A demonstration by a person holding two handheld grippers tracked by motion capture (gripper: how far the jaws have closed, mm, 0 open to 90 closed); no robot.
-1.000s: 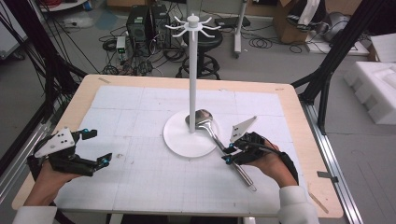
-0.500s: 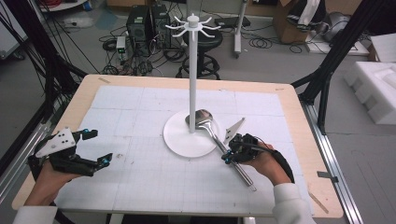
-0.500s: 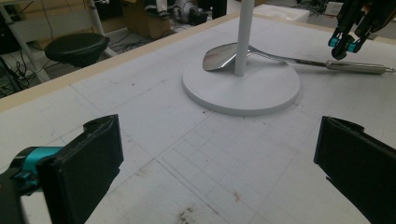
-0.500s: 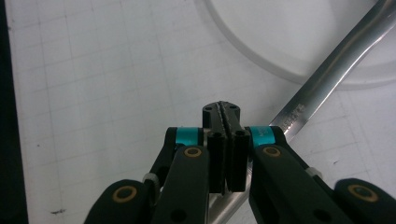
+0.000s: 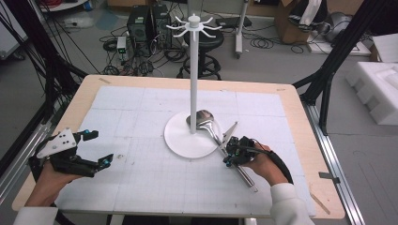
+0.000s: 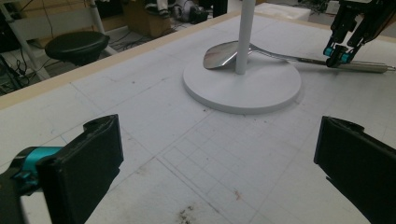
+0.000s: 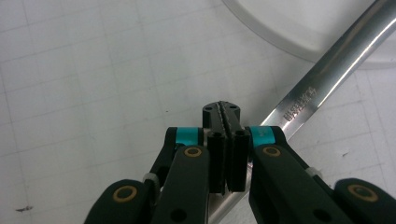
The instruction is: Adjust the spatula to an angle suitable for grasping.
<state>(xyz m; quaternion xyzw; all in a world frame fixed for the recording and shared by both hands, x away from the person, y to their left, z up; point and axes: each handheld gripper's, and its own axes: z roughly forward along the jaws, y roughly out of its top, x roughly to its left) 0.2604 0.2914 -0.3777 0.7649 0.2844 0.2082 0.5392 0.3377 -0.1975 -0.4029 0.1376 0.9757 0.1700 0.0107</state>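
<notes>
A metal ladle [image 5: 205, 120] lies with its bowl on the round base [image 5: 180, 140] of a white hook stand [image 5: 194, 70]; its handle [image 5: 245, 175] runs out toward the front right. My right gripper [image 5: 228, 157] points down at the mat right beside that handle, jaws shut. In the right gripper view the right gripper [image 7: 221, 110] has its pads pressed flat together with nothing between them, and the engraved handle [image 7: 322, 74] passes just to their right and under the fingers. My left gripper [image 5: 99, 148] hovers open near the front left, its jaws [image 6: 219, 172] wide apart over bare mat.
A white gridded mat [image 5: 141, 178] covers the wooden table [image 5: 300, 140]. Cables, a black stool [image 5: 206, 40] and equipment sit on the floor beyond the far edge. White foam blocks [image 5: 380, 89] lie off to the right.
My right gripper has sunk toward the mat beside the ladle handle and its jaws have come together. The left gripper and the ladle have stayed put.
</notes>
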